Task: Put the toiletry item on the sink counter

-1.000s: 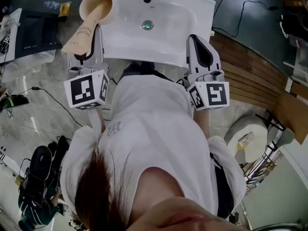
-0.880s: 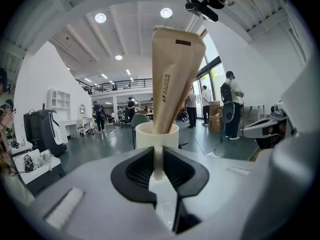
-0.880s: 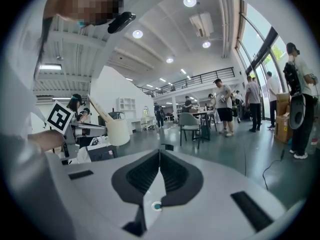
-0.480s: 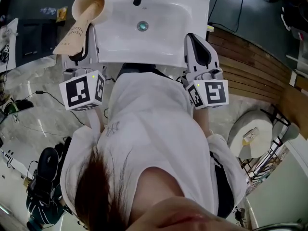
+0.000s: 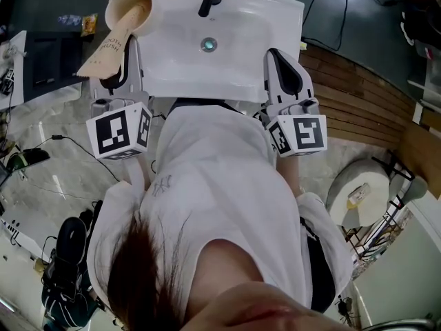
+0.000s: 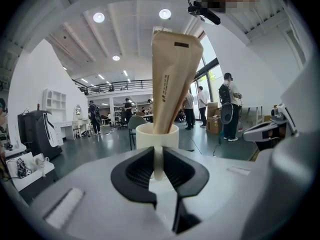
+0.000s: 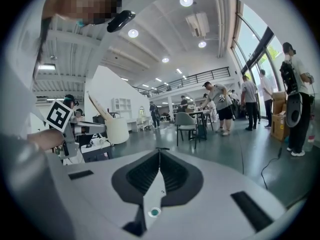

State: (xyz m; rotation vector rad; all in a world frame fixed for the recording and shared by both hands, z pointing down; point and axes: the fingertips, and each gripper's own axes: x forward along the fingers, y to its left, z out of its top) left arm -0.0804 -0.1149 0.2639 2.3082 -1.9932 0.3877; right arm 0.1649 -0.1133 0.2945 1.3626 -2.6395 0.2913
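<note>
The white sink (image 5: pixel 234 67) fills the top of the head view; its flat rim is the surface meant for the item. The right gripper (image 7: pixel 159 156) hangs at the front right edge, fingers pressed together on nothing, probably just out of the way. The left gripper (image 6: pixel 158 159) reaches the back left corner, fingers pinched narrow on a thin white part of the cup (image 6: pixel 157 135). That grip holds the cup upright so the tall toothbrush pack (image 6: pixel 170 74) leaning inside does not tip out. I cannot tell whether the cup touches the surface.
</note>
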